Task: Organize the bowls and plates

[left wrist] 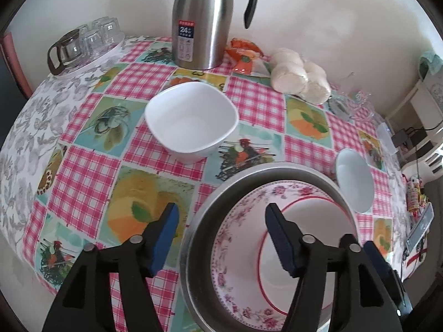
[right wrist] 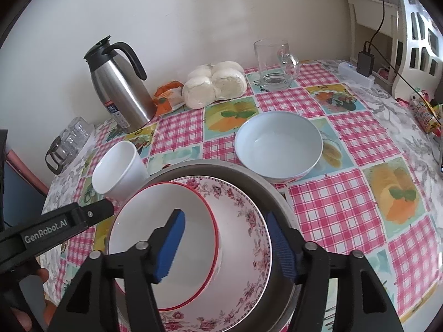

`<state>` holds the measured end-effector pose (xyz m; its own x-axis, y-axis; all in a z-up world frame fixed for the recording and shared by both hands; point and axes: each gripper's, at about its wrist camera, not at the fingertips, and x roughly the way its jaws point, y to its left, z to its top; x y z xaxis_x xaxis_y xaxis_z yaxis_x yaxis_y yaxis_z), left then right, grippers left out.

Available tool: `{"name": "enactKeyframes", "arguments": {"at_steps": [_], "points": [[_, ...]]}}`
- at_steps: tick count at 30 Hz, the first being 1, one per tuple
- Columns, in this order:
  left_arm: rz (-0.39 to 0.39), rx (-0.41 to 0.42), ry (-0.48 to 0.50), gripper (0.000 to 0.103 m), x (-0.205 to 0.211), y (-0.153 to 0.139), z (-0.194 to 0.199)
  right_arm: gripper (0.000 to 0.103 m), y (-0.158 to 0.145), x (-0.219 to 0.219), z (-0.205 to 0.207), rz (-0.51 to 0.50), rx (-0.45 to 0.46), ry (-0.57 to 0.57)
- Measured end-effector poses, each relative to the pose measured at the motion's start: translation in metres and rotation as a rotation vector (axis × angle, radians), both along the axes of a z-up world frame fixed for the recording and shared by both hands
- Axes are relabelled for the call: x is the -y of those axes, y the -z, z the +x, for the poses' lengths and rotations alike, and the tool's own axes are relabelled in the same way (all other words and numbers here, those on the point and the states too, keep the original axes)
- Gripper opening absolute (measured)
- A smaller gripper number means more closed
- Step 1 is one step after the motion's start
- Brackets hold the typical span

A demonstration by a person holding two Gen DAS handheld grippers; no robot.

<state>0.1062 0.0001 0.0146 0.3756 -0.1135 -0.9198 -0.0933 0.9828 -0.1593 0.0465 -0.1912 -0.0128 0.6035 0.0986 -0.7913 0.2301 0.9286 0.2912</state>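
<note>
A metal pan [left wrist: 249,170] sits on the checked tablecloth and holds a floral plate [left wrist: 238,213] with a red-rimmed bowl [left wrist: 313,235] on it. My left gripper [left wrist: 221,238] is open astride the pan's left rim, one pad over the cloth and one over the plate, neither pressing. My right gripper [right wrist: 225,244] is open too, its left pad inside the red-rimmed bowl [right wrist: 138,221] and its right pad beyond the floral plate [right wrist: 243,215] edge. A white square bowl [left wrist: 191,119] stands behind the pan. A pale blue bowl [right wrist: 277,144] stands to the pan's right.
A steel thermos jug [left wrist: 205,19], an orange packet [left wrist: 243,55] and a bag of white buns [left wrist: 299,77] line the wall. A tray of upturned glasses [left wrist: 83,44] sits far left, a glass mug [right wrist: 274,63] far right. A charger on a power strip [right wrist: 357,74] lies near the table's right edge.
</note>
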Motion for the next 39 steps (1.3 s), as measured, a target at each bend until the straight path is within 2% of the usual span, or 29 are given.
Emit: {"name": "enactKeyframes", "arguments": {"at_steps": [4, 11, 13, 15, 17, 18, 22, 39], "points": [[0.031, 0.001, -0.027, 0.079, -0.005, 0.001, 0.0, 0.077, 0.0, 0.001, 0.0, -0.013, 0.003, 0.007], [0.077, 0.025, -0.042, 0.086, -0.008, 0.002, -0.001, 0.087, 0.001, 0.002, 0.001, -0.027, 0.005, 0.011], [0.09, 0.025, -0.038, 0.091, -0.007, 0.002, 0.0, 0.091, 0.001, 0.002, 0.0, -0.028, 0.005, 0.011], [0.097, 0.032, -0.04, 0.092, -0.007, 0.002, 0.0, 0.1, 0.001, 0.002, 0.0, -0.028, 0.007, 0.013], [0.106, 0.036, -0.045, 0.093, -0.007, 0.002, -0.001, 0.1, 0.0, 0.003, 0.0, -0.033, 0.012, 0.015], [0.114, 0.033, -0.048, 0.098, -0.008, 0.002, -0.001, 0.103, 0.0, 0.003, 0.0, -0.033, 0.013, 0.016], [0.147, 0.022, -0.073, 0.101, -0.013, 0.005, 0.0, 0.103, 0.0, 0.005, -0.001, -0.033, 0.017, 0.023], [0.143, 0.022, -0.06, 0.101, -0.015, 0.003, 0.0, 0.103, -0.004, 0.0, -0.001, -0.051, 0.032, 0.015]]}}
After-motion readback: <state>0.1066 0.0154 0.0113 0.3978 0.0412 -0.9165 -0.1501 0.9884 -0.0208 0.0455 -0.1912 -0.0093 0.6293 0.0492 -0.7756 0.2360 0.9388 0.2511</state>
